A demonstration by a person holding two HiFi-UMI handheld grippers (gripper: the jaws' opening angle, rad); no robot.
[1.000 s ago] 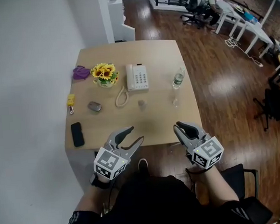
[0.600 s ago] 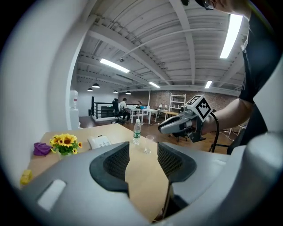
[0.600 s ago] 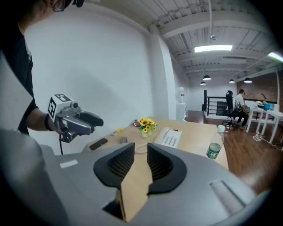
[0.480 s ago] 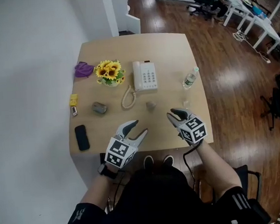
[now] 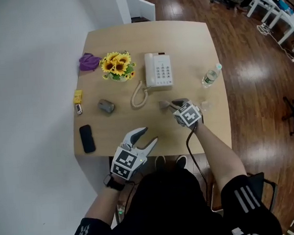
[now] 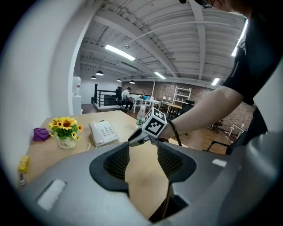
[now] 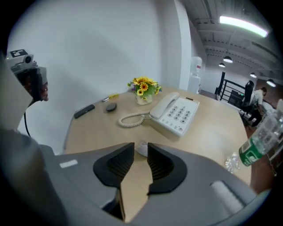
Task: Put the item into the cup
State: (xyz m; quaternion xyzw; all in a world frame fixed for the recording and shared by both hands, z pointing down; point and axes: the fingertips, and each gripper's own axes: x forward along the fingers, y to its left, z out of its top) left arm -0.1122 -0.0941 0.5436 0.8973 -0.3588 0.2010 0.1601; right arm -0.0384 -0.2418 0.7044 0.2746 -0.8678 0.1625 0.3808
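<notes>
A small pale grey item (image 5: 162, 104) lies on the wooden table (image 5: 197, 44) in front of the telephone. My right gripper (image 5: 170, 104) reaches over the table toward it. In the right gripper view the item (image 7: 141, 151) sits just beyond the tips of that gripper (image 7: 141, 145), whose jaws are open with only table between them. A clear plastic cup (image 5: 205, 105) stands to the right of it, near the bottle; it also shows low at the right in the right gripper view (image 7: 230, 162). My left gripper (image 5: 149, 134) hangs open and empty at the table's front edge.
A white telephone (image 5: 158, 77) with a coiled cord, a pot of sunflowers (image 5: 116, 66) and a water bottle (image 5: 211, 76) stand behind the item. A grey lump (image 5: 105, 106), a black phone (image 5: 87, 138), a yellow thing (image 5: 77, 97) and a purple thing (image 5: 87, 62) lie at the left.
My right gripper has moved forward from the front edge out over the table to the small item, and its jaws have widened. The left gripper stays by the front edge.
</notes>
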